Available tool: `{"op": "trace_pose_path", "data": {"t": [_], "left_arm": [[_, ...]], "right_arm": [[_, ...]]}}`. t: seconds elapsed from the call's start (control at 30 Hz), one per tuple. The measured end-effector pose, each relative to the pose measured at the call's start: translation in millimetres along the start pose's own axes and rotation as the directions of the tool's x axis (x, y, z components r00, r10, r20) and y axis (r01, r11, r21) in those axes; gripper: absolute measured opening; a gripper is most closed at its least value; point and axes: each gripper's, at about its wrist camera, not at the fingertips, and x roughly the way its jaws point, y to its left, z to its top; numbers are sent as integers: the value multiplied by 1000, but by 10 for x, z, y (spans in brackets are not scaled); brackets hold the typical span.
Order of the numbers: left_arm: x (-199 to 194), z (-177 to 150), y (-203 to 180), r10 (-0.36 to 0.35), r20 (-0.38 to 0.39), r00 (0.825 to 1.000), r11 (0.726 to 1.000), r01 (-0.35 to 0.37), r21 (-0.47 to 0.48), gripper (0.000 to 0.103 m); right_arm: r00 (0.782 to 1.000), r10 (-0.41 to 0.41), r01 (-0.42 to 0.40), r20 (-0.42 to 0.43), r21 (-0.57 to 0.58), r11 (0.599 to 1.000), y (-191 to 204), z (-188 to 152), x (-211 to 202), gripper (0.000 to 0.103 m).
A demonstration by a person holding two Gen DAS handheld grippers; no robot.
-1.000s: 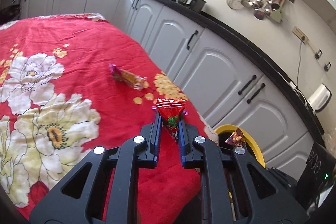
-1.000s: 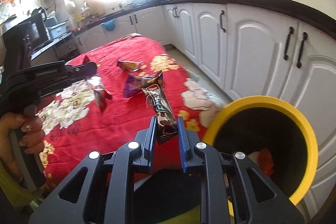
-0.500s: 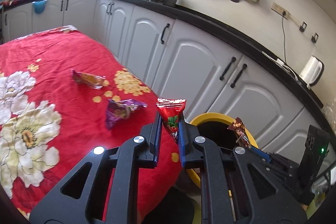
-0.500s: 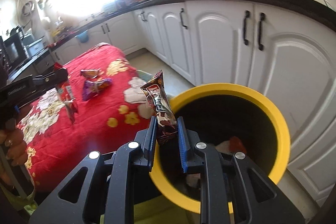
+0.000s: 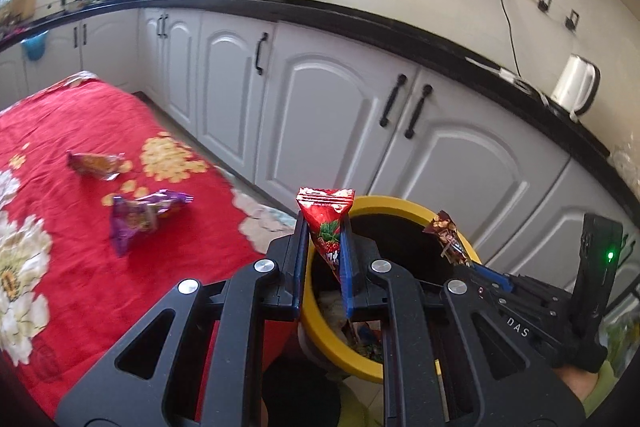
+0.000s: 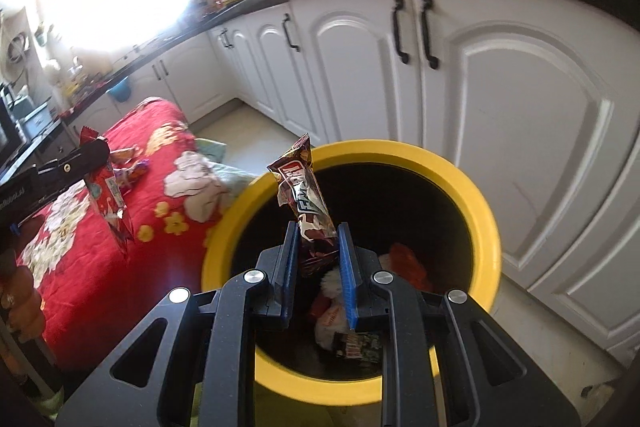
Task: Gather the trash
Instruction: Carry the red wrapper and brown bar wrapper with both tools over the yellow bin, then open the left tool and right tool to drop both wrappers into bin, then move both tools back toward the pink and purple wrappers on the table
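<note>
In the left wrist view the left gripper (image 5: 323, 259) sits at lower centre of the frame, its blue-padded jaws clamped on a red strawberry-print wrapper (image 5: 327, 223) that stands upright with its crimped top fanned out above the fingertips. Just behind and to the right of it is the yellow-rimmed bin (image 5: 394, 205), dark inside, with crumpled wrappers at the bottom. At the right of the same frame the right gripper (image 5: 460, 261) reaches in over the bin's rim, holding a brown chocolate-bar wrapper (image 5: 448, 237).

In the right wrist view that brown wrapper (image 6: 306, 203) is pinched between the right gripper's (image 6: 318, 267) jaws, which stand narrowly apart and pressed on its lower end; it leans up and to the left over the bin's (image 6: 460, 179) open mouth. Inside lie several discarded wrappers, one orange-red, though blur makes them hard to sort.

On the red floral tablecloth (image 5: 72, 267) at the left of the left wrist frame, two pieces of trash lie apart: a purple wrapper (image 5: 140, 217) and, farther up, an orange-and-purple wrapper (image 5: 94, 165). White cabinet doors (image 5: 320, 107) with black handles run behind the bin.
</note>
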Motion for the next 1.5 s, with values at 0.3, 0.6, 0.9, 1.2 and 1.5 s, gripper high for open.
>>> {"op": "trace_pose_path", "data": {"t": [0.3, 0.6, 0.9, 1.2, 1.5], "left_arm": [[390, -113, -294, -13, -67, 998, 997, 18, 79, 9], [627, -175, -357, -38, -123, 992, 997, 46, 63, 23], [543, -155, -117, -35, -109, 993, 999, 32, -28, 82], [246, -46, 163, 14, -45, 999, 997, -17, -75, 92], [-54, 109, 600, 107, 33, 994, 984, -101, -148, 92]], "right_arm": [[1000, -8, 10, -19, 106, 994, -309, -78, 83, 19], [999, -5, 10, -32, 154, 988, -438, -128, 141, 36], [1000, -18, 21, -15, 173, 985, -422, -130, 100, 57], [1000, 14, -14, 1, 120, 993, -97, -30, 50, 65], [998, 56, -56, 16, 51, 997, 359, 74, -1, 69]]}}
